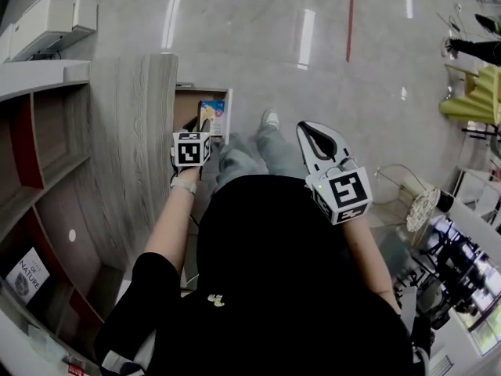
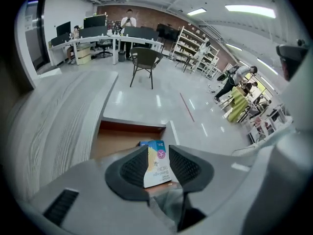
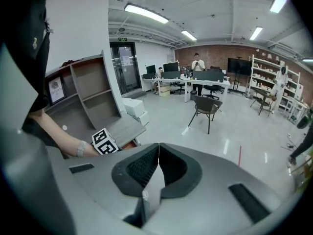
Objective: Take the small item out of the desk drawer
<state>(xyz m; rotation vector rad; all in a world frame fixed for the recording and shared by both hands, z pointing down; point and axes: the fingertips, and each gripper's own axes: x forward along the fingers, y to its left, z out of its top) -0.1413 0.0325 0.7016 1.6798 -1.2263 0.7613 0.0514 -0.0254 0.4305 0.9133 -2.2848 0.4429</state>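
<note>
The desk drawer (image 1: 186,104) stands pulled open, its brown wooden inside (image 2: 115,140) showing. A small blue and white box (image 1: 212,117) lies in it. My left gripper (image 1: 204,125) points down into the drawer at the box's left edge. In the left gripper view the box (image 2: 157,166) fills the gap between the parted pads; I see no clear squeeze on it. My right gripper (image 1: 316,137) hangs over the person's lap, away from the drawer, with its jaws (image 3: 157,156) shut on nothing.
The grey wood-grain desk top (image 1: 129,155) runs along the drawer's left. A shelf unit (image 1: 39,171) with a book (image 1: 23,275) lies further left. A white box (image 1: 47,22) sits at the back left. A dark chair (image 2: 144,62) and people at desks stand far off.
</note>
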